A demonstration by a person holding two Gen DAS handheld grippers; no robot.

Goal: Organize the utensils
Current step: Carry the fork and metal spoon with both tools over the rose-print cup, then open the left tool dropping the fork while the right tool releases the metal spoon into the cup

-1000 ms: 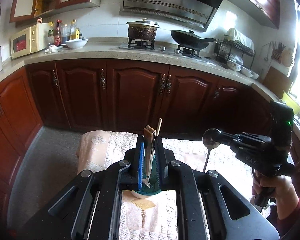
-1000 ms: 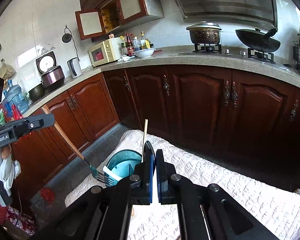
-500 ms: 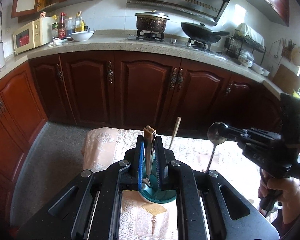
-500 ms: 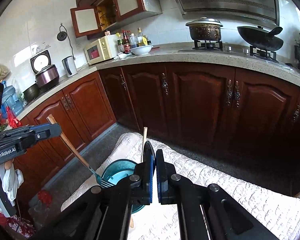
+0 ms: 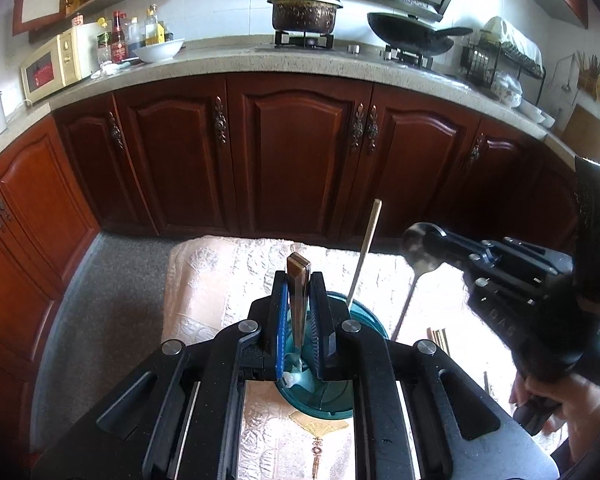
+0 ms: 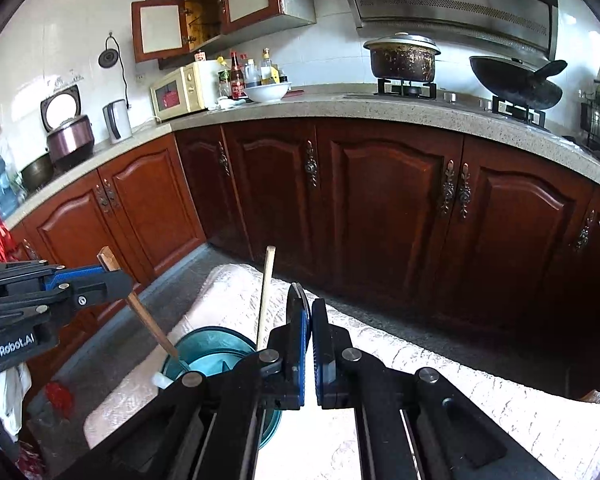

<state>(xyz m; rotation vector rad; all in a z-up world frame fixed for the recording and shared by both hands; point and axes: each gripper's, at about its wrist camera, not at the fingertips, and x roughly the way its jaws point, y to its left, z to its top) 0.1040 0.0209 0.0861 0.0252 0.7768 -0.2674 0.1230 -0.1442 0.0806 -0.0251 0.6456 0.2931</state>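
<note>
The left gripper (image 5: 299, 312), clamped on a wooden-handled fork (image 5: 299, 280), is lowering it into the teal cup (image 5: 370, 324) at six o'clock, while the right gripper (image 5: 424, 246), pinching a metal spoon (image 5: 414, 276) at three o'clock, probably needs releasing there next.

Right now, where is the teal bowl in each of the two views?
Left wrist view: the bowl is at bottom centre, mostly hidden behind the left gripper, which is shut on a wooden-handled fork.
Right wrist view: the bowl is at lower left, beside the right gripper.
Shared landmark: the chopstick standing in the bowl.
</note>
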